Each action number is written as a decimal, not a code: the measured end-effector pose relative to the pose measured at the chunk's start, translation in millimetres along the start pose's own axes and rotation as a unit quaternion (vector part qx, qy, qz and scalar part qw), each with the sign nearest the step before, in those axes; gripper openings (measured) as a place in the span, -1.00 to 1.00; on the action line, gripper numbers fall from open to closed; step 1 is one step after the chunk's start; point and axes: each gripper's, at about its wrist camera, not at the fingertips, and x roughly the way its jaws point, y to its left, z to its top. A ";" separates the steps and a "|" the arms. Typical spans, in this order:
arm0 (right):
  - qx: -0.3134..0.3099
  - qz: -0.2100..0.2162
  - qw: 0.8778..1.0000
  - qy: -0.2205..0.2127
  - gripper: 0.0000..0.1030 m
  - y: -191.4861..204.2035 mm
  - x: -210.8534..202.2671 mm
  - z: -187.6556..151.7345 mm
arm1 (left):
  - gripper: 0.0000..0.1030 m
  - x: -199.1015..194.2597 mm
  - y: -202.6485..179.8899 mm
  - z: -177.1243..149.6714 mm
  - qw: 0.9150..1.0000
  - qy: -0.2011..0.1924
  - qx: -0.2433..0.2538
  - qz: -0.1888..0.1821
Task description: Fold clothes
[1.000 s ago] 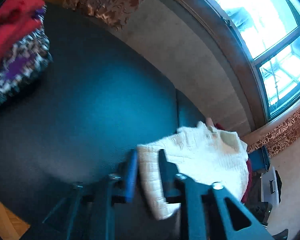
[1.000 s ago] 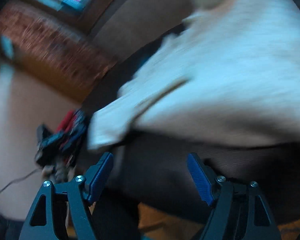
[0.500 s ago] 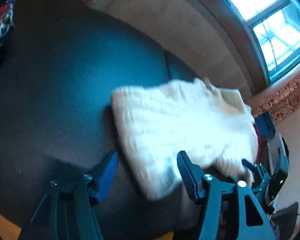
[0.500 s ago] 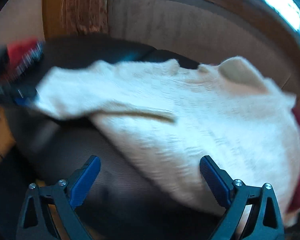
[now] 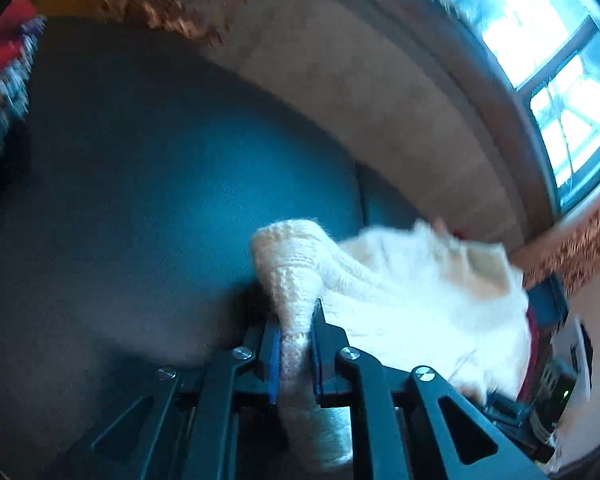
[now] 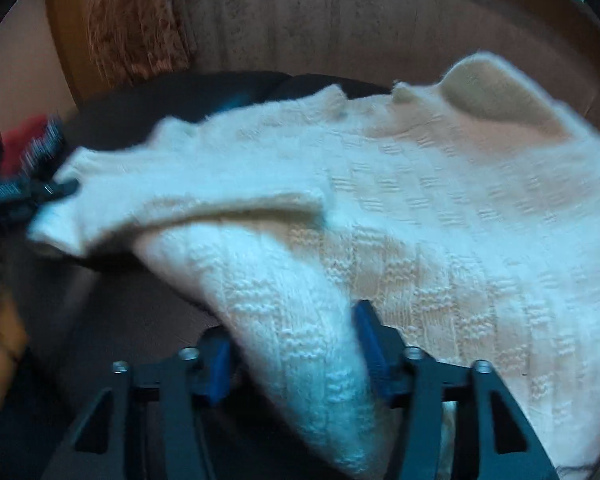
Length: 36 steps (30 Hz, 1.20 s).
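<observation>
Both grippers — left gripper (image 5: 294, 344), right gripper (image 6: 294, 354) — clench the cream knit sweater (image 6: 420, 220), part-folded; folded clothes pile (image 5: 4, 80) at ten o'clock.

Light source: daylight from the window (image 5: 556, 80), blown out to white glare.
Brightness: dim and blue-tinted elsewhere (the dark cushion (image 5: 140, 184) swallows most detail).
Blur: the sweater (image 6: 420, 220) smears at its edges; the clothes pile (image 5: 4, 68) is perhaps blurred by motion.
Distortion: strong fisheye bending, black corners.

Fuzzy cream knit sweater (image 6: 420, 220) (chunky, textured stitches) on a matt dark table (image 5: 160, 200).
</observation>
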 end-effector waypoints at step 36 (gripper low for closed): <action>0.062 0.052 0.997 -0.016 0.90 -7.0 -62.7 -85.4 | -0.14 9.3 -59.8 -85.7 0.978 0.158 -0.055 -0.121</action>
